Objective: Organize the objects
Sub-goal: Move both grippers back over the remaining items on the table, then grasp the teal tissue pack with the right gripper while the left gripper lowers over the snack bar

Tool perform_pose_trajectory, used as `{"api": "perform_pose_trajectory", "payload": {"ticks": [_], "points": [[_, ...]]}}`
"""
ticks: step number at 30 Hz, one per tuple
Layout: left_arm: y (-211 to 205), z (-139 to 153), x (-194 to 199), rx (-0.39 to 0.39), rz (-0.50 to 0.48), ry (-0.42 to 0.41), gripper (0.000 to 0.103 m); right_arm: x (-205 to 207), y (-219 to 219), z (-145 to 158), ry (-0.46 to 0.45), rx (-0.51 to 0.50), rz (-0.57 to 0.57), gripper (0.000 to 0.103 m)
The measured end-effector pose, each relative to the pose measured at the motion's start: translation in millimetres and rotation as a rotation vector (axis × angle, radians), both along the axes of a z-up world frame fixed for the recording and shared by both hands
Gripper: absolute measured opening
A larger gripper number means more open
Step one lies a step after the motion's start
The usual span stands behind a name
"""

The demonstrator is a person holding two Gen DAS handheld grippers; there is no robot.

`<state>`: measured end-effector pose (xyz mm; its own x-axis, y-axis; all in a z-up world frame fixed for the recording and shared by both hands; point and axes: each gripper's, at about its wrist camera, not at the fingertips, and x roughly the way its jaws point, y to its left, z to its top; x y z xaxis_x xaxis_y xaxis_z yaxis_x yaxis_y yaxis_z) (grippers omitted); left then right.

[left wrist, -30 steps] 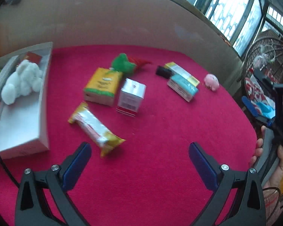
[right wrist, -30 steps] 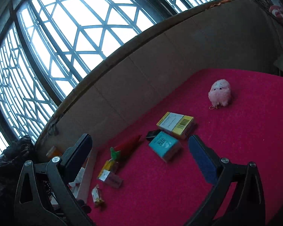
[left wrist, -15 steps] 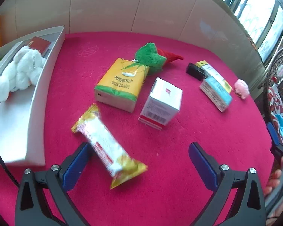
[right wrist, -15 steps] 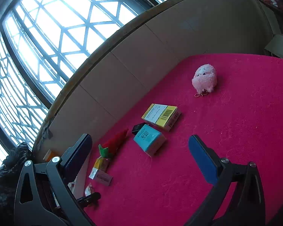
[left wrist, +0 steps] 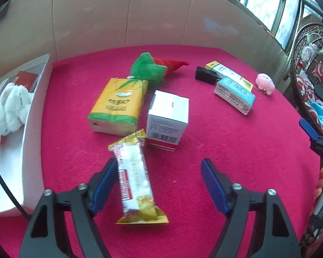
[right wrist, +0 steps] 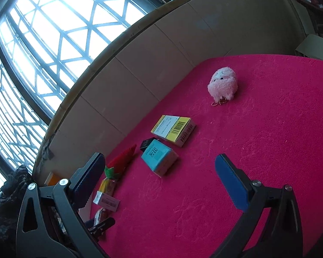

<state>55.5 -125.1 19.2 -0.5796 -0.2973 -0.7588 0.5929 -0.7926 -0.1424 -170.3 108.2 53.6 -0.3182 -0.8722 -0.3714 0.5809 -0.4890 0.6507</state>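
A yellow-and-white snack bar (left wrist: 133, 172) lies on the red cloth between the jaws of my left gripper (left wrist: 159, 185). The jaws are closing: the left pad (left wrist: 106, 182) is right beside the wrapper and the right pad stands well apart from it. Just beyond lie a yellow tissue pack (left wrist: 118, 105) and a white box (left wrist: 168, 120). My right gripper (right wrist: 161, 180) hovers open over bare cloth with nothing between its fingers. A teal box (right wrist: 159, 157), a yellow box (right wrist: 174, 126) and a pink plush (right wrist: 222, 83) lie ahead of it.
A white tray (left wrist: 32, 129) at the left edge holds a white plush (left wrist: 10, 107) and a red box (left wrist: 24, 80). A green-and-red plush (left wrist: 155, 68) and a black box (left wrist: 205, 74) lie near the back wall. A hand (left wrist: 322, 182) shows at the right edge.
My left gripper moved forward and down over the snack bar, which now lies between its narrowed jaws. In the right wrist view the boxes and pink plush have drawn slightly closer.
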Motion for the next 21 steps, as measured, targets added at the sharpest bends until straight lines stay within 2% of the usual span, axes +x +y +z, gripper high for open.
{"api": "perform_pose_trajectory", "payload": {"ticks": [4, 7, 12, 16, 21], "points": [[4, -1, 4, -0.049, -0.012, -0.037, 0.076, -2, -18, 6, 0.082, 0.116, 0.011, 0.103], [2, -2, 7, -0.049, -0.005, -0.040, 0.076, -8, -50, 7, 0.143, 0.261, 0.097, 0.103], [0, -2, 7, -0.049, -0.006, -0.039, 0.076, -10, -112, -3, 0.245, 0.429, 0.267, 0.103], [-3, -2, 10, -0.029, -0.006, -0.014, 0.075, -11, -144, -16, 0.275, 0.517, 0.314, 0.103], [-5, -2, 13, -0.030, 0.015, -0.007, 0.064, -11, -170, -29, 0.305, 0.600, 0.349, 0.103]]}}
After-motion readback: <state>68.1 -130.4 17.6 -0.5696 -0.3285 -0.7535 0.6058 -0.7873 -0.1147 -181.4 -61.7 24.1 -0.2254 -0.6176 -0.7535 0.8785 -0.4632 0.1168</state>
